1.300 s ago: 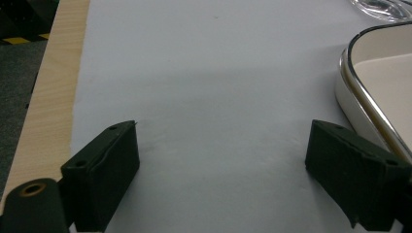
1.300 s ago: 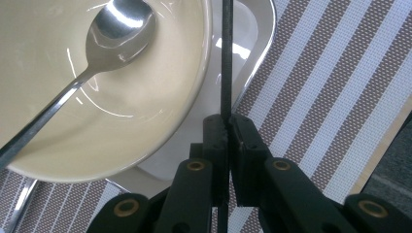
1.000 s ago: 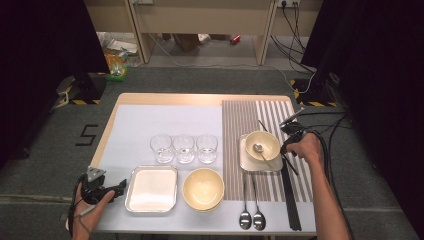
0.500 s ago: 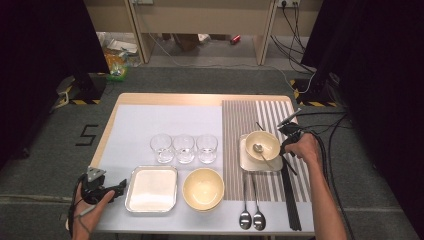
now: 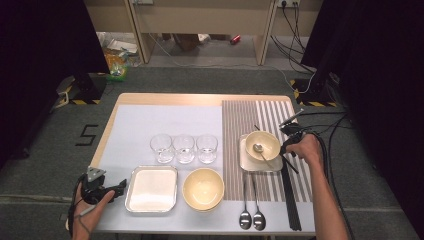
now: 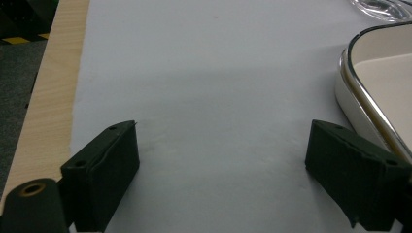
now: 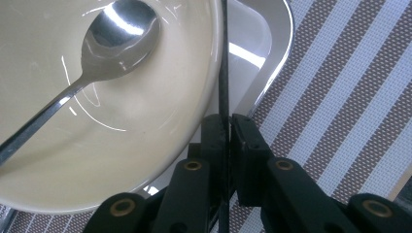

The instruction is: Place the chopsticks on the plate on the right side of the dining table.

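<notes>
Overhead, right gripper (image 5: 289, 141) clamps a chopstick (image 7: 224, 73) beside the bowl (image 5: 262, 145).

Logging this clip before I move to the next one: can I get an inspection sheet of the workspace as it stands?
Surface: table with a pale mat on the left and a striped mat on the right.
Job's things: black chopstick pinched upright beside the bowl; the bowl sits on a small tray with a spoon in it.
Clutter: three glasses, empty tray, second bowl, two spoons, more chopsticks.
Grippers: right gripper shut on the chopstick; left gripper open, low over the pale mat.
Cables: black leads at the right edge.
Surroundings: grey floor, dark curtains.
</notes>
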`<move>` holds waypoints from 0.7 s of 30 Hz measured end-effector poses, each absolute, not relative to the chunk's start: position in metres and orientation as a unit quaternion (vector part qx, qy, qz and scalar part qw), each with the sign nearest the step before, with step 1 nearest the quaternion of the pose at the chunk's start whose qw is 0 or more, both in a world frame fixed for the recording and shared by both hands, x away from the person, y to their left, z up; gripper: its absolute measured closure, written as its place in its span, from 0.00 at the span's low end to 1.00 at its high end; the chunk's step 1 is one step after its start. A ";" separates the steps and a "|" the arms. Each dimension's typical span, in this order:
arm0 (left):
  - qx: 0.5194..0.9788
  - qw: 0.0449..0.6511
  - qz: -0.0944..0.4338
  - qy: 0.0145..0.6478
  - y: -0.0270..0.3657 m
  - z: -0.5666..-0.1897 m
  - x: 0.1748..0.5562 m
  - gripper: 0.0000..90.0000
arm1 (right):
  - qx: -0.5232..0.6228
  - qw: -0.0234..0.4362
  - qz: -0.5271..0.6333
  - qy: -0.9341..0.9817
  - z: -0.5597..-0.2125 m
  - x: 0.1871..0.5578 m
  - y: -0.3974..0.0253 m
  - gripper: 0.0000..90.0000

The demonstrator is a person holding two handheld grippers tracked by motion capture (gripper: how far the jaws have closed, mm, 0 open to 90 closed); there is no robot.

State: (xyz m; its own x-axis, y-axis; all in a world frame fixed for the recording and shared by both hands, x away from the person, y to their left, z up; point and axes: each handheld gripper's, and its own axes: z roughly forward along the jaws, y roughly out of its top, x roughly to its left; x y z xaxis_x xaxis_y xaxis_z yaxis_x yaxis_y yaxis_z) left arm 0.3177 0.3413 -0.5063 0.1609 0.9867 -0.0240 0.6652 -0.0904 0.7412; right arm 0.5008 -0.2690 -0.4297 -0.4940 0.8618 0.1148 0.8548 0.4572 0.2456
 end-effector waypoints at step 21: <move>0.693 0.316 0.255 0.596 0.341 -0.506 0.318 0.12 | 0.474 0.049 0.169 0.863 -0.418 0.453 -0.293 0.74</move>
State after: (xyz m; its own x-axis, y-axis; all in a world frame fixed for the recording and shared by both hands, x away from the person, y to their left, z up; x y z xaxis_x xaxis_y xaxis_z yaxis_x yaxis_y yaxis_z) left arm 0.3177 0.3411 -0.5063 0.1604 0.9868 -0.0227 0.6651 -0.0911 0.7412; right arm 0.4525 -0.2926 -0.4179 -0.5458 0.8344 0.0764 0.8014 0.4933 0.3382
